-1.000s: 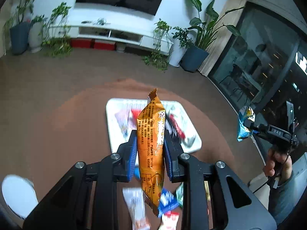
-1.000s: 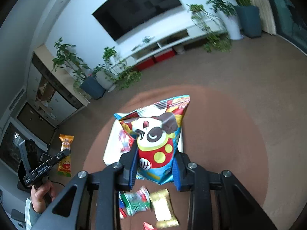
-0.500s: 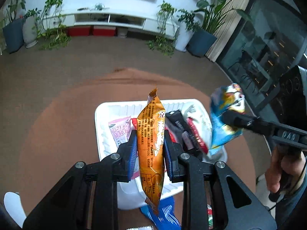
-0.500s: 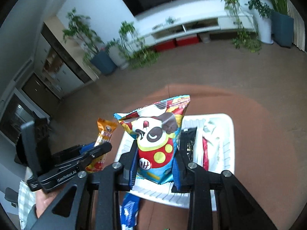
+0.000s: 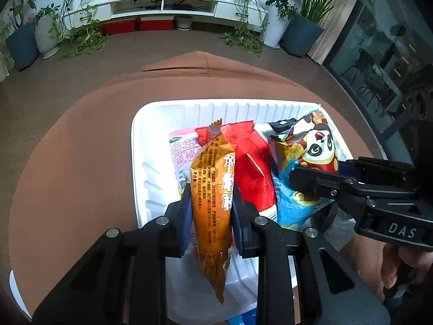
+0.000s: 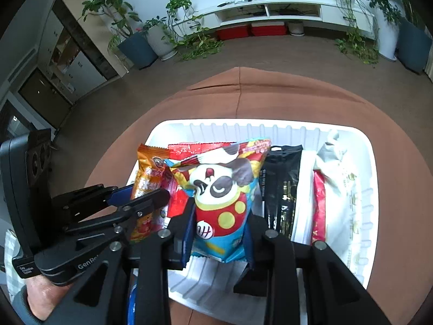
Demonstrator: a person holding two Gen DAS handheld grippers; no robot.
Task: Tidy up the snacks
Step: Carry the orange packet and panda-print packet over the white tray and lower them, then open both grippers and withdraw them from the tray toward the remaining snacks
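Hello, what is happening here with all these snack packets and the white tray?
A person is sorting snacks into a white tray on a brown round table, with a claw in each hand. The left claw grips an orange packet, and the right claw grips a panda bag. Both packets hang over the tray, not yet released. In the tray already lie a red packet, a black one and a white one.

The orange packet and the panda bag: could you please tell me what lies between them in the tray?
A red packet, lying in the white tray, shows between the orange packet and the panda bag in the left wrist view.
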